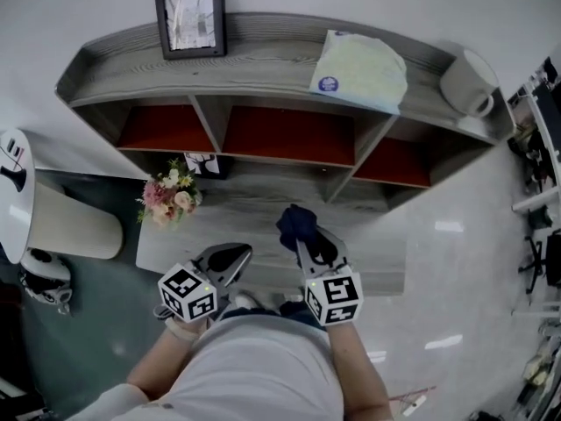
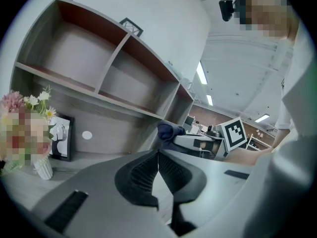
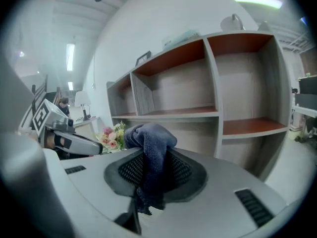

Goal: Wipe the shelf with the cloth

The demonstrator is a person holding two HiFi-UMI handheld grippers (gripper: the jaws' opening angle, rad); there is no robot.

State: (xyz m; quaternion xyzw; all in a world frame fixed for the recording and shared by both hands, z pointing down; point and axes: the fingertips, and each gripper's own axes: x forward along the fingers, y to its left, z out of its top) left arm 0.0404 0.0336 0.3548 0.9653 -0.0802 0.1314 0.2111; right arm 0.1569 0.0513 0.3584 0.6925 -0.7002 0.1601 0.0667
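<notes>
A grey wooden shelf point(image 1: 263, 60) with red-backed compartments stands against the white wall, above a lower grey ledge point(image 1: 254, 209). My right gripper point(image 1: 308, 239) is shut on a dark blue cloth point(image 1: 294, 221), held over the ledge in front of the middle compartment. In the right gripper view the cloth point(image 3: 150, 152) hangs bunched between the jaws, with the shelf point(image 3: 208, 78) ahead. My left gripper point(image 1: 230, 257) hovers beside it to the left, its jaws closed together with nothing between them; its tip point(image 2: 158, 155) points at the shelf point(image 2: 104, 78).
A framed picture point(image 1: 191, 13), a folded pale cloth point(image 1: 361, 68) and a grey mug point(image 1: 468, 82) sit on the shelf top. A flower bouquet point(image 1: 169, 194) and a small picture point(image 1: 203, 164) stand on the ledge's left. A white round table point(image 1: 16, 191) is at far left.
</notes>
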